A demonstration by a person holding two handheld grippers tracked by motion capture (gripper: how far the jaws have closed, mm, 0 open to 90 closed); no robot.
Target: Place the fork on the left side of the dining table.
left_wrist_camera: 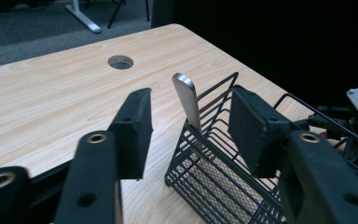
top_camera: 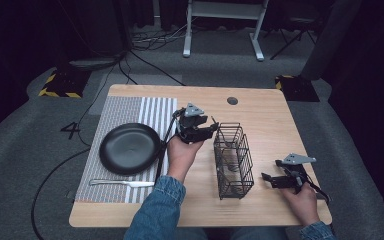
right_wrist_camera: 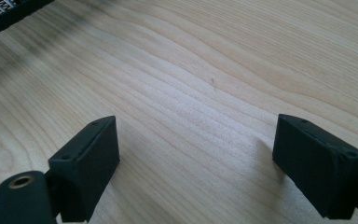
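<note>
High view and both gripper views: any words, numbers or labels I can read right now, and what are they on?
"4", a dark mark on the grey floor left of the table.
No other text: none on the black plate, the wire basket or the striped mat.

Ahead of your left gripper (left_wrist_camera: 189,133): the wire basket (top_camera: 233,161) and an upright metal handle (left_wrist_camera: 187,100) block the way.
Right gripper (right_wrist_camera: 196,161): open table (right_wrist_camera: 205,70) ahead (bare wood between its jaws).
Left side: plate (top_camera: 129,148) and knife (top_camera: 122,183) occupy the mat (top_camera: 122,112).
</note>
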